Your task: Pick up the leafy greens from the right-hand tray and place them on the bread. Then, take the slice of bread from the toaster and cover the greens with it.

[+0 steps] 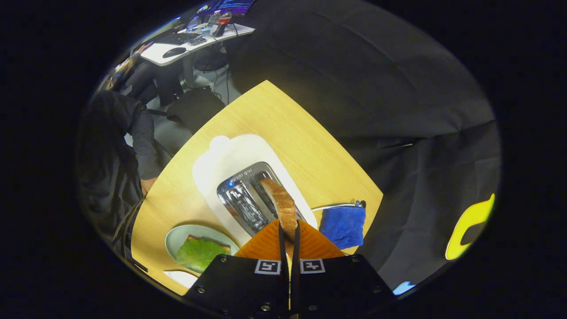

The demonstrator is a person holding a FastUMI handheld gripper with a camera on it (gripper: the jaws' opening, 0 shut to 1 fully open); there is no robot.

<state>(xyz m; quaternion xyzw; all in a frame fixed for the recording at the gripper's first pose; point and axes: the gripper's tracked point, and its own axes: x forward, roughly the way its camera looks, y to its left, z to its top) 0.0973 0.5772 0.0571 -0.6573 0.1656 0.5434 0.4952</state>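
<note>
Gripper (pixel 289 237) pinching the bread slice (pixel 281 206) with both orange fingers (pixel 266 243), held above the toaster (pixel 241 177). Left of the fingers, greens (pixel 199 253) lying on bread (pixel 195 239) in a plate (pixel 177 237). Right of the toaster, a blue cloth (pixel 343 227) on the table (pixel 283 128).

The near end of the browned slice of bread (pixel 281 204) disappears between the ribbed orange fingers (pixel 266 245) of the black hand-held gripper (pixel 289 237), which stand almost closed around it, and the far end hides part of one slot of the white toaster with the chrome top (pixel 221 161). The crinkled green leaf (pixel 199 252) covers most of the bread slice under it on the pale green round plate (pixel 177 237), whose near rim is cut off by the gripper's body. The folded blue cloth (pixel 343 226) hides most of the thin white rim (pixel 332 207) behind it, and what that rim belongs to cannot be told, while the things on the far white desk (pixel 195 42) are too small to make out.
</note>
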